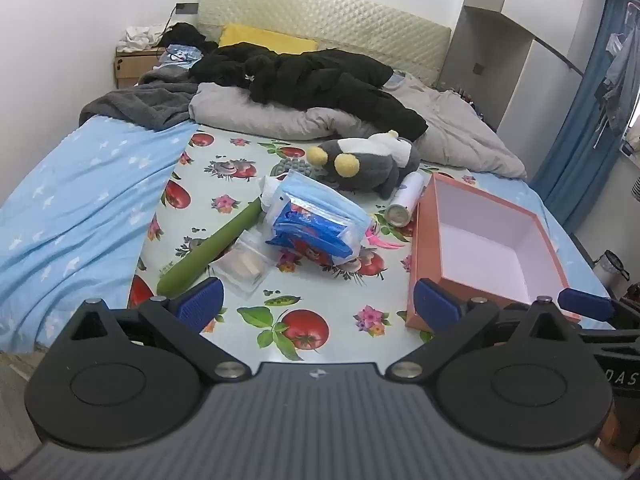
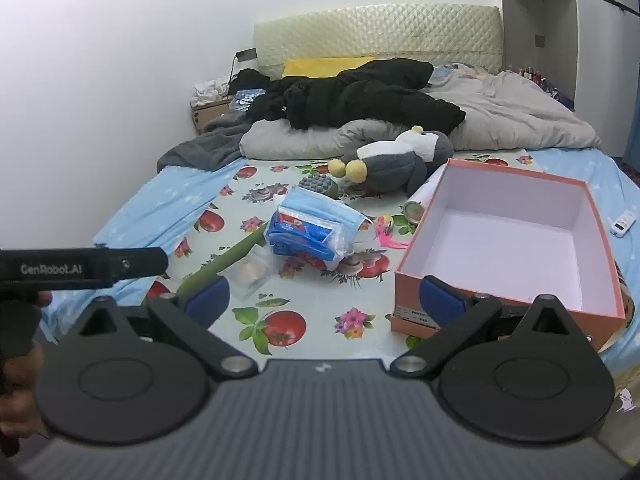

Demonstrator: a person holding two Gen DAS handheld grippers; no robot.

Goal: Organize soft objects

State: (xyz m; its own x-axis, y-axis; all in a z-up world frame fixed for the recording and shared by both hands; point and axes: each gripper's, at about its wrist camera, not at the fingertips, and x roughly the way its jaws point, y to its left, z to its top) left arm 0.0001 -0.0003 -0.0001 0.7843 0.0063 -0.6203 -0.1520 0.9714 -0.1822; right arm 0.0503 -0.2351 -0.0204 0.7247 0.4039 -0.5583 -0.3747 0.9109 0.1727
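The floral sheet [image 1: 248, 292] looks like smooth, faintly glossy oilcloth; the blue sheet [image 1: 80, 208] beside it is soft matt cloth. The box [image 2: 404, 280] is matt cardboard, salmon outside, white paper inside. The plush [image 1: 372, 164] is fuzzy fabric with fluffy yellow pompoms. The mask [image 1: 320, 196] is pleated nonwoven cloth over a shiny plastic packet [image 1: 308, 232]. The pouch [image 1: 244, 268] is clear glossy plastic. The can [image 1: 404, 200] has a metal end. Each tool carries ribbed blue rubbery pads [image 2: 208, 300] on matt black plastic. The headboard [image 2: 380, 36] is quilted, slightly shiny.
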